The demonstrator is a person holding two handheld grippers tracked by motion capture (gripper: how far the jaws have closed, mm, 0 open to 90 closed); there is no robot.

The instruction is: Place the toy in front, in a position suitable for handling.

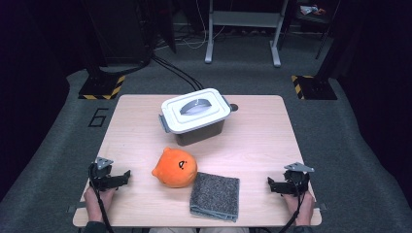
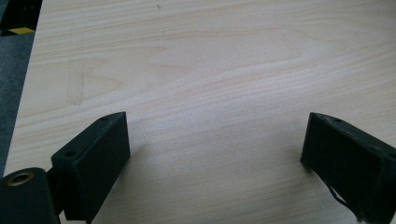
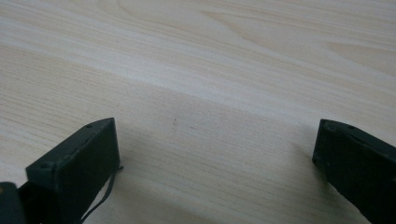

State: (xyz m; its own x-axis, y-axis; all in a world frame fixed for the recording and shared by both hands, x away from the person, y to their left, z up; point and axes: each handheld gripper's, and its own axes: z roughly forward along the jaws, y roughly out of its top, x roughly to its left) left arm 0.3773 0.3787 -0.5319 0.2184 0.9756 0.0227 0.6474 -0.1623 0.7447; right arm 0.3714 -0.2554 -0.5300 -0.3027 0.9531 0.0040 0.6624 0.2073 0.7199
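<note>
An orange plush toy (image 1: pixel 175 167) with a small face lies at the middle front of the wooden table (image 1: pixel 257 145). A folded grey towel (image 1: pixel 215 195) lies just right of it, touching it. Behind them stands a grey box with a white lid (image 1: pixel 195 109) that carries a grey handle. My left gripper (image 1: pixel 121 178) rests near the table's front left corner, well left of the toy, jaws wide apart over bare wood (image 2: pixel 215 135). My right gripper (image 1: pixel 273 185) rests near the front right, to the right of the towel, jaws equally wide with nothing between them (image 3: pixel 217 140).
Dark grey carpet surrounds the table. Black cables run across the floor behind it. A white metal frame (image 1: pixel 243 29) stands at the back, and yellow-black striped base plates (image 1: pixel 103 87) sit at the back left and back right (image 1: pixel 311 86).
</note>
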